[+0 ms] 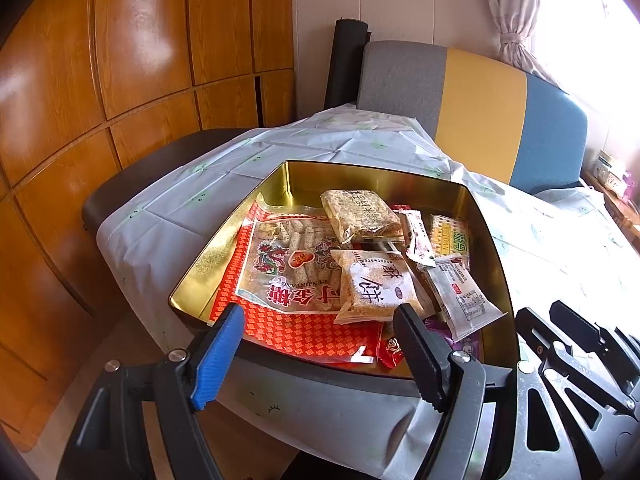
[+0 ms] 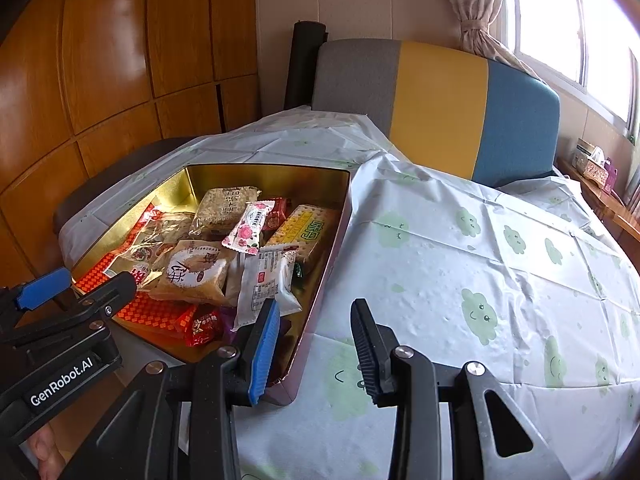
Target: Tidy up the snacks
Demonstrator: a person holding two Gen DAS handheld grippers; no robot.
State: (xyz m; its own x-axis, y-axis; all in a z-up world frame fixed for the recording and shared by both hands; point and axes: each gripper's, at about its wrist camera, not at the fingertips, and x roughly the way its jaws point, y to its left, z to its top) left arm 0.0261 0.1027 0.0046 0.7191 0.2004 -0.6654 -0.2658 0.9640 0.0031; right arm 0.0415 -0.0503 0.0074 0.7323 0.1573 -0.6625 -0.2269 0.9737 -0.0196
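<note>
A gold-lined tin box (image 1: 224,240) (image 2: 188,184) sits on the table, filled with several snack packets. A large red-patterned packet (image 1: 288,276) lies at its left. A rice-cake packet (image 1: 376,284) (image 2: 192,272) lies in the middle, with a brown bar packet (image 1: 360,216) (image 2: 224,208) behind it. A cracker pack (image 2: 300,228) and a white packet (image 2: 268,284) lie at the right. My left gripper (image 1: 320,328) is open and empty above the box's near edge. My right gripper (image 2: 314,320) is open and empty over the box's right rim.
The table wears a white cloth (image 2: 460,248) with green cloud prints, bare to the right of the box. A grey, yellow and blue chair back (image 2: 436,104) stands behind. Wooden cabinets (image 1: 120,60) are at the left, with a window and curtain (image 2: 476,4) at the right.
</note>
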